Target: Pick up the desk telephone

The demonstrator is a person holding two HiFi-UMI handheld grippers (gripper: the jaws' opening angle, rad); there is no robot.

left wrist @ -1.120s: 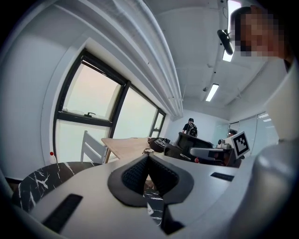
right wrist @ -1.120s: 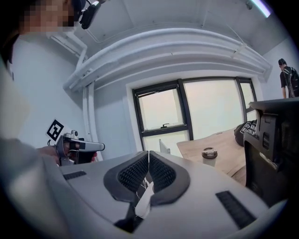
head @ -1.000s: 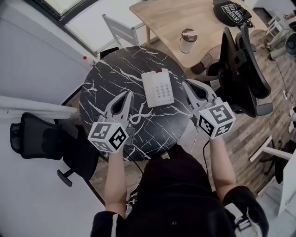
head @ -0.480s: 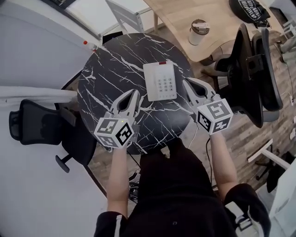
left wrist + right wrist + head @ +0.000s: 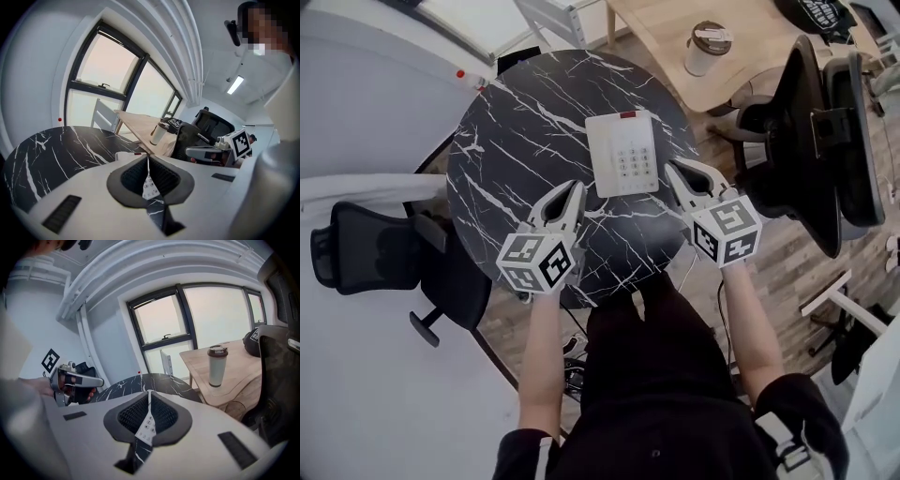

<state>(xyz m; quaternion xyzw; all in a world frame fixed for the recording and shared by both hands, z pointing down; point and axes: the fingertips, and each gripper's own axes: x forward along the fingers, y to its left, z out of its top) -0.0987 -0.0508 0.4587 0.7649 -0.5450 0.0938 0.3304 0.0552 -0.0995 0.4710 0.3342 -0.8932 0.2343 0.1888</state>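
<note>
The flat white plastic desk telephone (image 5: 622,155) lies on the round black marble desk (image 5: 511,141), its long axis running away from the person, just ahead of and between both sets of jaws. The left gripper (image 5: 569,192) and right gripper (image 5: 674,172) are both closed and empty, the right perhaps slightly nearer.

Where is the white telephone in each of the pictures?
Head view: telephone upper middle, on the black marble table.
Left gripper view: telephone low centre, a sliver seen through the shut left tongs.
Right gripper view: telephone low centre, a sliver through the shut right tongs.
Shared landmark: the lidded cup on the wooden table.
</note>
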